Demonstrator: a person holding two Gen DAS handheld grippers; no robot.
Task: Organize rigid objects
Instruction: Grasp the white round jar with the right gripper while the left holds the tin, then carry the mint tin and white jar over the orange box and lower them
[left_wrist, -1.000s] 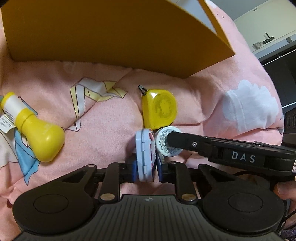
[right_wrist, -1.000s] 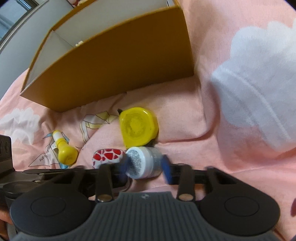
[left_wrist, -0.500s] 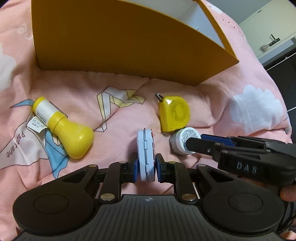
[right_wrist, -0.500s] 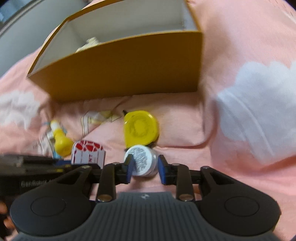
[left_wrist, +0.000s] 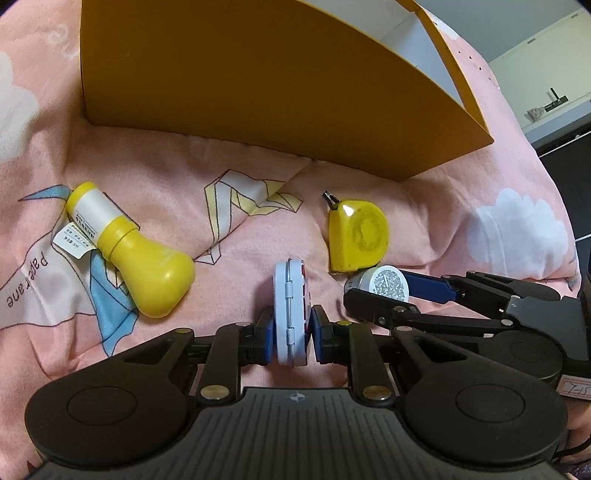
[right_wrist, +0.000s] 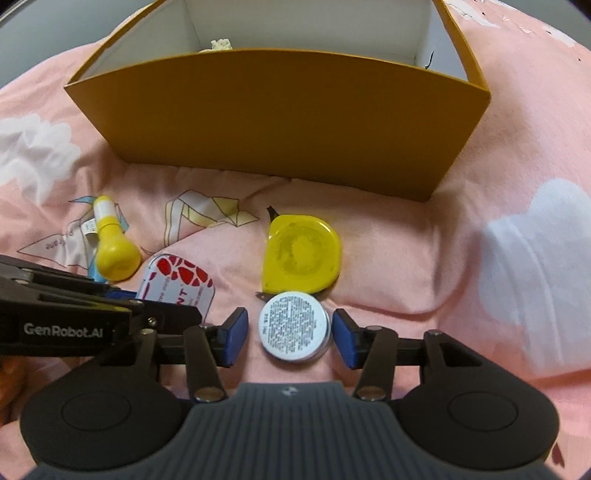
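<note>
My left gripper (left_wrist: 293, 332) is shut on a flat white tin (left_wrist: 286, 295) with a red pattern, held on edge just above the pink blanket; the tin's red face shows in the right wrist view (right_wrist: 177, 284). My right gripper (right_wrist: 291, 332) is opening around a small round silver tin (right_wrist: 293, 325) that lies flat on the blanket, with a gap at each pad. The same round tin (left_wrist: 388, 286) sits between the right fingers in the left wrist view. A yellow tape measure (right_wrist: 301, 254) lies just beyond it.
A large yellow cardboard box (right_wrist: 277, 122), open at the top with something pale inside, stands behind the objects. A yellow bulb-shaped bottle (left_wrist: 140, 258) with a white label lies on the blanket to the left. The blanket is soft and creased.
The right jaws have parted and let go of the round tin, which now rests flat on the blanket. The right gripper has rolled. The left gripper still holds the flat tin.
</note>
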